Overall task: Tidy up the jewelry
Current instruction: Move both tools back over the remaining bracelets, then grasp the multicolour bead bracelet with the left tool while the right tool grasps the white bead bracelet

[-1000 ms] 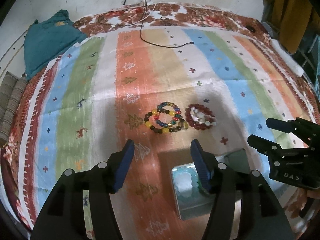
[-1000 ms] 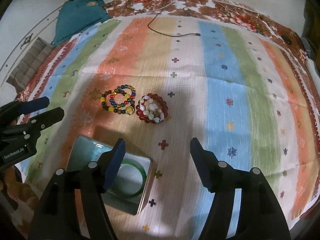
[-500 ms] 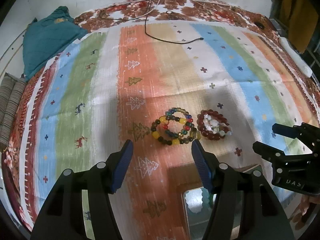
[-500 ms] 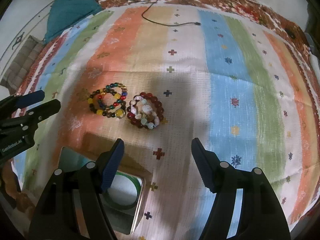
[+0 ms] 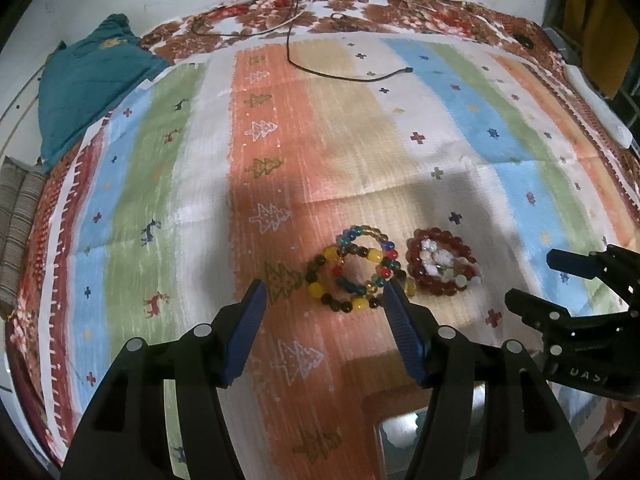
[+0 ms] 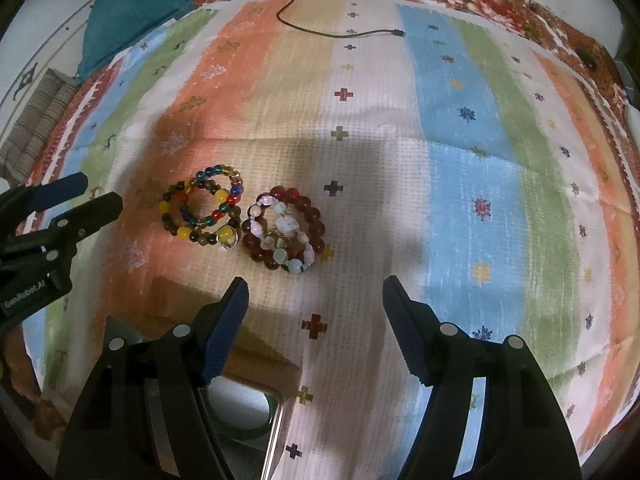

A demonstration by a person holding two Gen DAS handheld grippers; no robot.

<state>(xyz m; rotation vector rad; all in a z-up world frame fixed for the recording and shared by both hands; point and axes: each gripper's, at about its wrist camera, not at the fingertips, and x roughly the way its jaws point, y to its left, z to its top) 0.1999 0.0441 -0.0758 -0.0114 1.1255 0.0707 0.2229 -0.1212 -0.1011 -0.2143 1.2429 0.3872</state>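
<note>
Just ahead of the left gripper [image 5: 322, 290], spread wide and empty, the bead bracelets [image 5: 352, 274] now lie closer than a second ago, the tin [image 6: 244, 408] slipping beneath both, right gripper [image 6: 314, 294] equally released: pickup seems imminent.
</note>
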